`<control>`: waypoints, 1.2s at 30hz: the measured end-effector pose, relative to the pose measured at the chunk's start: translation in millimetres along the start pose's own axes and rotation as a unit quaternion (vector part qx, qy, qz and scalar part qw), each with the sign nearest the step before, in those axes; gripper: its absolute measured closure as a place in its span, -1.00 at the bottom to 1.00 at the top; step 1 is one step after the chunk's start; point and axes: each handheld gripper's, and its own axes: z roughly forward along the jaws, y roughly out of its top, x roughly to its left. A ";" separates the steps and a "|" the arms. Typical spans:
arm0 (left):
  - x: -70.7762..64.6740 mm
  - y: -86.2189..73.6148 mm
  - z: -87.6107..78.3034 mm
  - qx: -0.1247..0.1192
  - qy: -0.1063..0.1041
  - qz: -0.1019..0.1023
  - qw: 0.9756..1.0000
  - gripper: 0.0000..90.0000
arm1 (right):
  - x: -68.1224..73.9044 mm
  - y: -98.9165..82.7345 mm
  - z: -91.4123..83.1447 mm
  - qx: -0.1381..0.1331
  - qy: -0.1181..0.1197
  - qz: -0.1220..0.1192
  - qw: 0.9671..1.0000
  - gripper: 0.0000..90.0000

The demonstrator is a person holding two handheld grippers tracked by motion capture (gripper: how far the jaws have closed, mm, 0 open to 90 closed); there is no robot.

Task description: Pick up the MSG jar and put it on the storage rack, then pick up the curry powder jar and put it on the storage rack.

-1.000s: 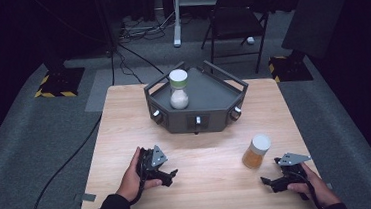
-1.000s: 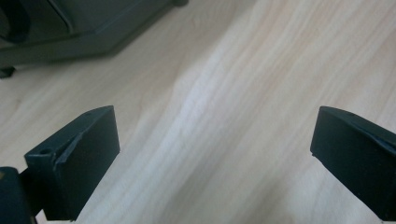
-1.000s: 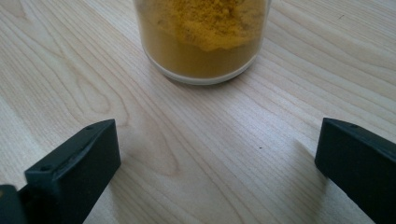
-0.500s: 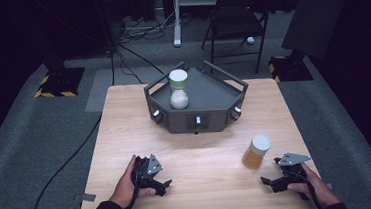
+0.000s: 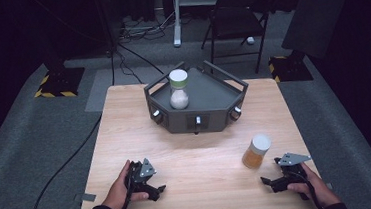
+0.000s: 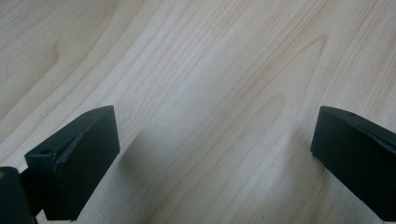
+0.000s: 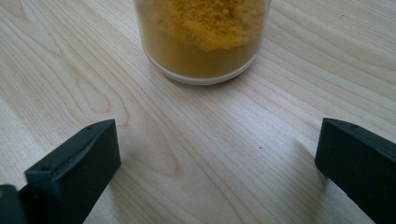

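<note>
A clear jar of orange-yellow powder with a white lid stands on the wooden table at the right front. My right gripper rests just right of and nearer than it, open; in the right gripper view the jar is close ahead of the spread jaws and untouched. A second jar, holding white powder under a pale green lid, stands upright in the dark grey tray at the table's back middle. My left gripper lies open at the left front, with bare wood between its jaws.
The tray has raised handles and small knobs on its front faces. Beyond the table are a folding chair, cables on the grey floor, and two yellow-black striped bases. A person's hands hold both grippers near the table's front edge.
The left hand and its gripper drew back toward the front edge of the table and a little left. The right gripper and both jars stayed put.
</note>
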 end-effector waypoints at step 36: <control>8.9 -19.3 -3.2 -0.023 -0.014 -0.010 1.000 -0.99 | 1.0 -2.0 -2.0 0.000 -0.002 0.003 1.000 -1.00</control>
